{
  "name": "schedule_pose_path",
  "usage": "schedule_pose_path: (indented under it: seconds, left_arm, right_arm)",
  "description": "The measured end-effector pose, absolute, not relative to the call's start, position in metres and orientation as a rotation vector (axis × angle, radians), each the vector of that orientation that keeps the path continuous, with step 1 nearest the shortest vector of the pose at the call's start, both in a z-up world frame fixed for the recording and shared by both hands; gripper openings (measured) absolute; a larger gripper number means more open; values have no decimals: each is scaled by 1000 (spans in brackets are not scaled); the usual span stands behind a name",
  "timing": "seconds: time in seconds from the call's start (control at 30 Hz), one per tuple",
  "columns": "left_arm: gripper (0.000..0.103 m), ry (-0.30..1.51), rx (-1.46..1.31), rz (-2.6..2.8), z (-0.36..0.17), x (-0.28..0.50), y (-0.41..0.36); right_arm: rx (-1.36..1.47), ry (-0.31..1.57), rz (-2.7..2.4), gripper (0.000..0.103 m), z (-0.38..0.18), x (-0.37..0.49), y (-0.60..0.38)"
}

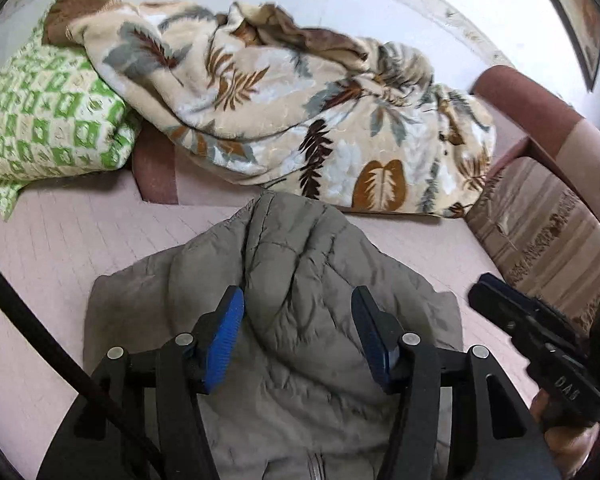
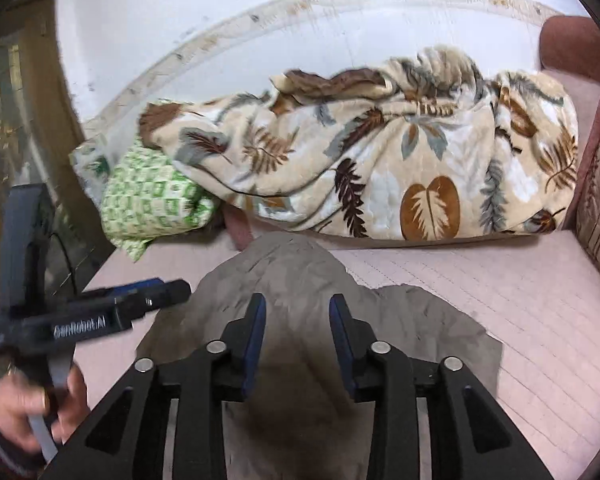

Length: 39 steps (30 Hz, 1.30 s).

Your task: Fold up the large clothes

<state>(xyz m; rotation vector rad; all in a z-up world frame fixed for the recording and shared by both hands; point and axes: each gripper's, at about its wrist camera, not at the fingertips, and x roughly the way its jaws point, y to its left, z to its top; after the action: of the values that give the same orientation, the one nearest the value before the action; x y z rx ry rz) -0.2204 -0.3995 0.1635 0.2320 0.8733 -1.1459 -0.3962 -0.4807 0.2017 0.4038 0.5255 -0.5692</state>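
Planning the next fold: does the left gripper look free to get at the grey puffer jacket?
Probably yes: the left gripper is open right over the grey puffer jacket, with nothing between.

The left tongs [image 1: 298, 336] are pointing forward and down, their blue-padded jaws standing apart with nothing pressed between the pads. The right tongs [image 2: 298, 336] are angling down the same way, their jaws parted more narrowly and gripping nothing. Seen from the right wrist, the left hand [image 2: 28, 408] is wrapping its fingers around the grey handle behind the left tongs, a striped cuff at the wrist. The right hand [image 1: 568, 436] is showing only partly, behind the right tongs.
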Motion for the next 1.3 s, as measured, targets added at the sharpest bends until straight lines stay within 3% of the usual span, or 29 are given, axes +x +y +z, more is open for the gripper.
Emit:
schedule_pose_path:
  seconds: [0.3,0.53,0.97,1.3]
  left_arm:
    - [55,1033,293,-1064,64,-207,-418]
    - [56,992,360,-1039,37,-218,-416]
    - [56,862,284,-1130,98,-246,-350]
    - [56,945,358,-1087,47,-251,-350]
  right_arm:
    - [383,751,-583,36,113,-345,-498]
    - [397,860,-571,36,62,-339,-505]
    - [382,694,-525,36,132,-393,-465]
    - [436,763,-539,36,74,-400,-451]
